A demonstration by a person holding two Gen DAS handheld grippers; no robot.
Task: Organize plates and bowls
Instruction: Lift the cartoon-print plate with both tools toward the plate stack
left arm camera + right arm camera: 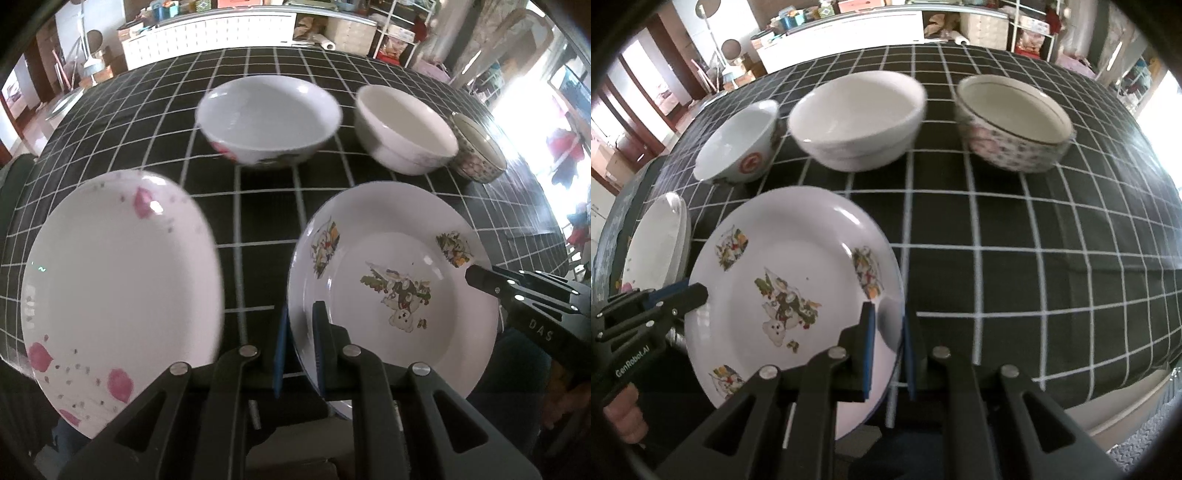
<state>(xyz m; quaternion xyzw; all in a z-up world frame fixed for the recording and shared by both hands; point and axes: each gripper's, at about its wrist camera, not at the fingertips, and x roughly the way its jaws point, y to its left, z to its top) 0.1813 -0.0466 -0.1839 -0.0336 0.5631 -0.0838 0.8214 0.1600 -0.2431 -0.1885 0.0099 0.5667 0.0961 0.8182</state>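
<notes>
A white plate with cartoon prints (391,295) (790,295) is held at both sides near the table's front edge. My left gripper (299,350) is shut on its left rim and shows in the right wrist view (683,295). My right gripper (888,354) is shut on its right rim and shows in the left wrist view (480,277). A white plate with pink petals (118,295) (657,243) lies to the left. Three bowls stand behind: one with red marks (269,122) (738,147), a plain white one (402,129) (857,122), a flower-patterned one (480,151) (1012,125).
The table has a black cloth with a white grid (1052,258). Its front edge runs below the plates. A cluttered room with shelves (391,29) and a white cabinet (849,29) lies beyond the far edge.
</notes>
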